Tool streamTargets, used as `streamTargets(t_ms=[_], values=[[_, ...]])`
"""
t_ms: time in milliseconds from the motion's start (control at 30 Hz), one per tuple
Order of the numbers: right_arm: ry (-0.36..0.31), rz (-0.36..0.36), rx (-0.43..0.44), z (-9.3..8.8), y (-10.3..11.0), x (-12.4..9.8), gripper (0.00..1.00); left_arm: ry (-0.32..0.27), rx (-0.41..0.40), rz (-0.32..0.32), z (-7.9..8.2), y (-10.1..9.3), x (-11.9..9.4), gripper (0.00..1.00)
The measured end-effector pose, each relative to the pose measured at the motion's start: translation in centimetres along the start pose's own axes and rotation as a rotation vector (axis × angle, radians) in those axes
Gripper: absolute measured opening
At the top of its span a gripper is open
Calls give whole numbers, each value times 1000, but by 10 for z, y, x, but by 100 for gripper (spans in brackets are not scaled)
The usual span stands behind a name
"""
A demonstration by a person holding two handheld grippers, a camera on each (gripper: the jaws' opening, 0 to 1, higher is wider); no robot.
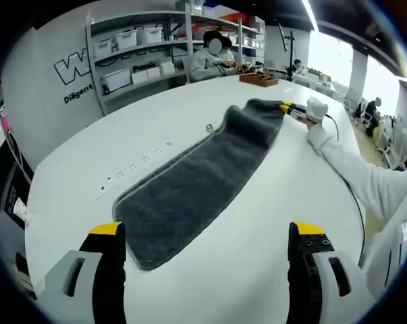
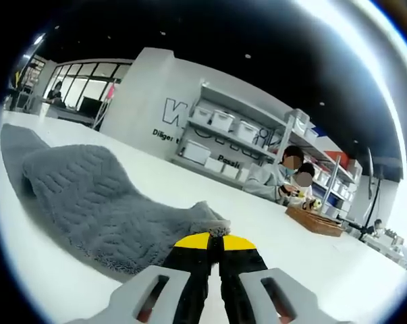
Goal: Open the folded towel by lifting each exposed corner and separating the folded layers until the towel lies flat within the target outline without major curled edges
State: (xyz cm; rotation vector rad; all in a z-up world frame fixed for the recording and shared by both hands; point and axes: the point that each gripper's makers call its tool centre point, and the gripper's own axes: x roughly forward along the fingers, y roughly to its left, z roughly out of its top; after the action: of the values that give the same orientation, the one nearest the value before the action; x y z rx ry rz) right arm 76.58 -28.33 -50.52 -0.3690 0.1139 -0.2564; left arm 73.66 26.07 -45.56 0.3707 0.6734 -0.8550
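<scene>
On the white surface (image 1: 156, 135) the grey towel (image 1: 196, 182) runs lengthwise from near the released left claw (image 1: 206, 250) to the far right. There the right claw (image 2: 214, 241) is clenched on its far corner (image 2: 213, 226), so it is the nearer one.

Bare white table (image 1: 270, 223) all round the towel (image 1: 196, 182), open on both long sides and at the near end between the left gripper's (image 1: 206, 270) wide-apart jaws. Far end of towel taken up by the right gripper (image 1: 289, 108), hand (image 1: 316, 109) and sleeve (image 1: 365, 179) reaching in from the right. Wooden tray (image 1: 258, 79) well beyond the towel, near seated people. Shelves (image 1: 139, 54) off the table, along the wall. In right gripper view, towel folds (image 2: 109, 202) heaped just ahead of the closed jaws.
</scene>
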Motion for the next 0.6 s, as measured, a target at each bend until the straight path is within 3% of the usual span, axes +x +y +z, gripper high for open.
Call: streamTargets(t_ms=[600], values=[[40,-85,65,-20,-37,-6,0,9,0,2,-3,1,1,98]])
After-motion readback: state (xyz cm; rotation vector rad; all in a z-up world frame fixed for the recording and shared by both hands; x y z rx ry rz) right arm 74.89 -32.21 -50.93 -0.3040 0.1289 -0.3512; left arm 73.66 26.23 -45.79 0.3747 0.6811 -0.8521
